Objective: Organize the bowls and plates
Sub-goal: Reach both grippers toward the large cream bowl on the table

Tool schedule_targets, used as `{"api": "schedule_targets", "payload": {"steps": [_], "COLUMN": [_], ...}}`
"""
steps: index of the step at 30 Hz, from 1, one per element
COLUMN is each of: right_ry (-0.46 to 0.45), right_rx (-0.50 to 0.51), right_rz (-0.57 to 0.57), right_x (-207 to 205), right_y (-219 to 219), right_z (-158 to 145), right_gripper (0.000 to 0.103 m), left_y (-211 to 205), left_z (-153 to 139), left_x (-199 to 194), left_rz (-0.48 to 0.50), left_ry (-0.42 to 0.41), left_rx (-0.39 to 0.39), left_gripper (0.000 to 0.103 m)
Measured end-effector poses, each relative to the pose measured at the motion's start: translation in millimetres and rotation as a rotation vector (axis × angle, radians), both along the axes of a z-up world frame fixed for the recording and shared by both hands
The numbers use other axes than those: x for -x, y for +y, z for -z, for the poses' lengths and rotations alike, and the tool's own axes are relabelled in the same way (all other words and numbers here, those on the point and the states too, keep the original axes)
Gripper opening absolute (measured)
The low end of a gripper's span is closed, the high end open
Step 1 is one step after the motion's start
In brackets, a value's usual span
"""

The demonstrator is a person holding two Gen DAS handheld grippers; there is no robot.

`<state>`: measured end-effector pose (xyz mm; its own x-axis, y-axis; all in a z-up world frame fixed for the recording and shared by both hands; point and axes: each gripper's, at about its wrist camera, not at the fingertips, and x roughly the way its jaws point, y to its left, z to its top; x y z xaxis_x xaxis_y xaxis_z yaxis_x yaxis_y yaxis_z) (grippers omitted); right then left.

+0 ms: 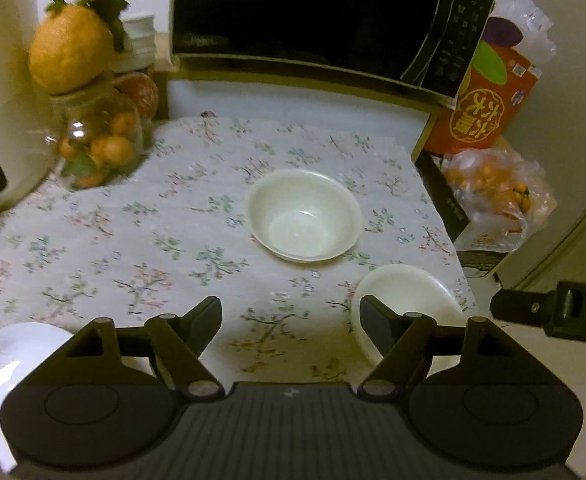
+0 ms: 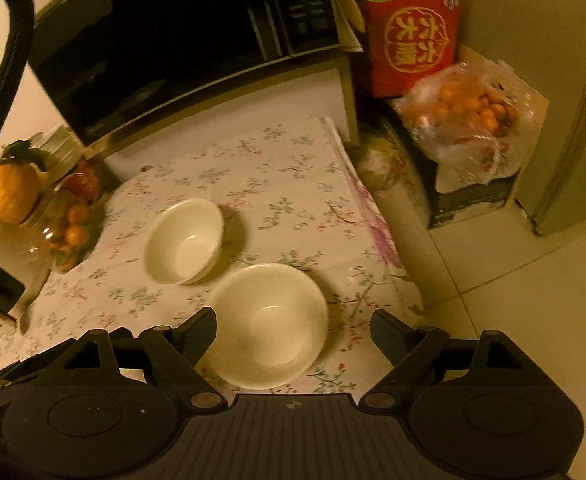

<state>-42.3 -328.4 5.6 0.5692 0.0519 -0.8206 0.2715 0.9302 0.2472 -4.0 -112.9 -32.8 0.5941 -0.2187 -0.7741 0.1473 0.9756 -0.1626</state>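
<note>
1. Two white bowls sit on the floral cloth [image 1: 133,240]: the far bowl [image 1: 304,216] mid-table, the near bowl [image 2: 269,324] at the cloth's right edge, close beside it but apart.
2. Behind them stands a black microwave [image 1: 313,12]; a red box [image 1: 489,96] and a bag of oranges [image 2: 465,120] sit to its right, off the table.
3. At the table's left is a glass jar [image 1: 101,144] of small oranges with a big orange fruit [image 1: 67,54] on top.
4. Hard to read: a white rounded thing [image 1: 21,344] at lower left is cut off by the left gripper's body. A pale stack behind the fruit is blurred.
5. Left gripper [image 1: 291,316]: jaws spread wide, nothing between them; in its own view the right finger overlaps the near bowl's rim, contact unclear.
6. Right gripper [image 2: 293,330]: jaws spread wide over the near bowl, the pads not pressing on it.
</note>
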Motion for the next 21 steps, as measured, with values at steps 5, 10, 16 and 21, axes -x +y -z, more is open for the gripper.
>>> {"api": "schedule_targets", "payload": {"steps": [5,10,16,21], "right_ry": [0.037,0.066,0.12,0.154], "right_rx": [0.006,0.069,0.079,0.027], "right_rz": [-0.016,-0.029,0.002,-0.032], "right_x": [-10.5,-22.8,-33.4,-39.8], "right_y": [-4.4,-12.6,-26.3,-19.8], "right_z": [6.6,12.6,28.0,39.5], "right_gripper": [0.082,0.079,0.079,0.079], "left_y": [-9.6,-18.8,-23.6,-29.6], "left_z": [3.8,9.2,27.7,34.8], "left_x": [-9.3,-19.6,-28.9,-33.5], "left_rz": [0.017,0.069,0.1,0.124], "left_ry": [0.006,0.024,0.093,0.113], "left_rx": [-0.002,0.007,0.02,0.024], "left_gripper": [0.072,0.075,0.077,0.076]}}
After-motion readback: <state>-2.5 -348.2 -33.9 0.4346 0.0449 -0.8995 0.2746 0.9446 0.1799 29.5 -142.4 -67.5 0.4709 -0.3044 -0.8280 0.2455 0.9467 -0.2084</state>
